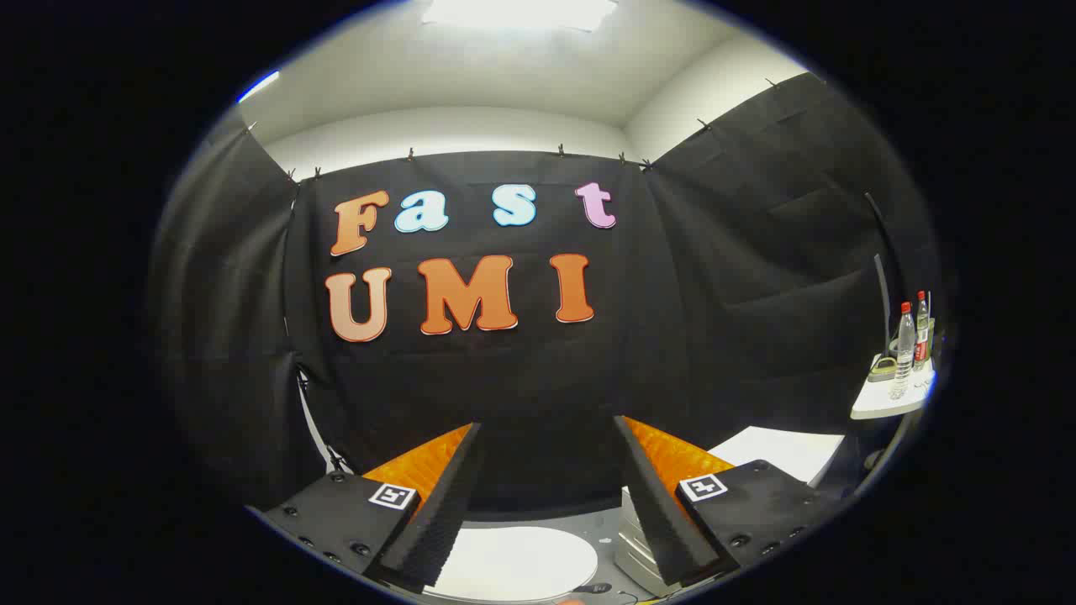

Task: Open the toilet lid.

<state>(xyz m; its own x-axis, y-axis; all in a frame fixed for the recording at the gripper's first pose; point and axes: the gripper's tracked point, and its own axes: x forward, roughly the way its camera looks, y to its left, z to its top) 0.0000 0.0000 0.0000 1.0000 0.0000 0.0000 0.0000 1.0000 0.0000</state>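
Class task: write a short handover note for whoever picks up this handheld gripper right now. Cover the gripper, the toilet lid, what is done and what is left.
Gripper: jaws open, holding nothing, pointing at the black cloth wall.
Lid: the white oval toilet lid lies flat and closed, low down between and beneath the fingers, not touched.
Nearby: a pale grey ribbed box sits beside the lid by the right finger. Two clear plastic bottles with red caps stand on a small white shelf far to the right.
Done: nothing yet.
Left: probably tilt down, reach the lid's edge, grip or hook it and swing it up.
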